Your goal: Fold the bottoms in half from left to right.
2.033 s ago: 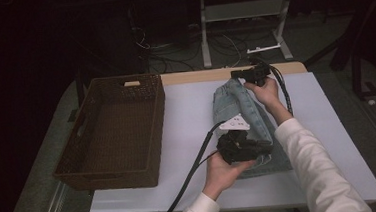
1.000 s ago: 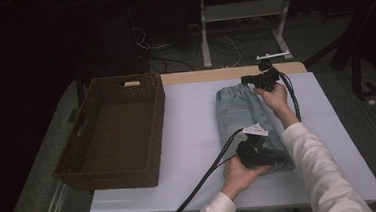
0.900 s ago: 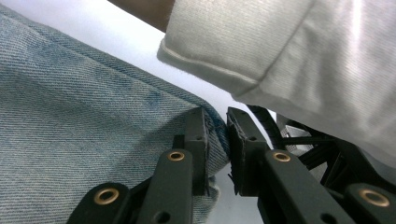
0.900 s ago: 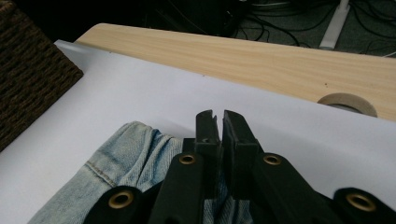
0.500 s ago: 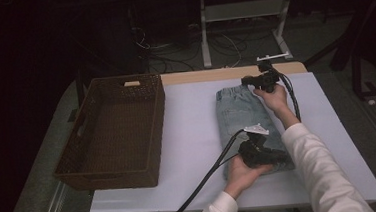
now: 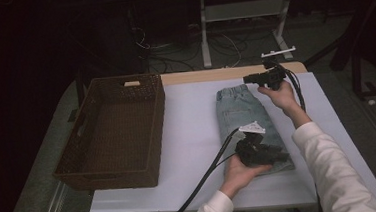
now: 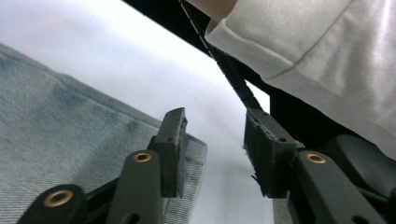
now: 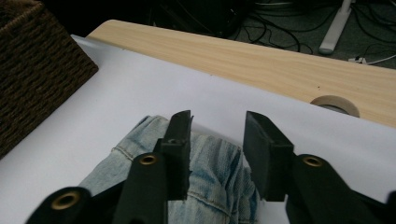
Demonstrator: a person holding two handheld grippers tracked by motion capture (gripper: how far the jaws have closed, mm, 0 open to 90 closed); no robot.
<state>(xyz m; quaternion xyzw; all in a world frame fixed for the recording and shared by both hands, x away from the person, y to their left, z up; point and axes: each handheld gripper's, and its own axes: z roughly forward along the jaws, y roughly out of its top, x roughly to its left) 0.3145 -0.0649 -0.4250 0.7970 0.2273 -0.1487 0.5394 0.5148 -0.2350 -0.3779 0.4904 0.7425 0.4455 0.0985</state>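
Jeans now lie folded flat; the left claw (image 6: 259, 151) has slid to their near end.
One pair of jeans (image 6: 244, 114) sits right of centre on the table (image 6: 188, 131); one wicker basket (image 6: 110, 134) at nine o'clock, nothing inside. Two claws, both parted, gripping nothing; right claw (image 6: 249, 78) at the waistband.

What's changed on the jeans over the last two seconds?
The jeans went from bunched and lifted to lying flat and folded on the white sheet. The right gripper let go at the waistband, the left gripper at the near end; both now open. The basket stayed put.
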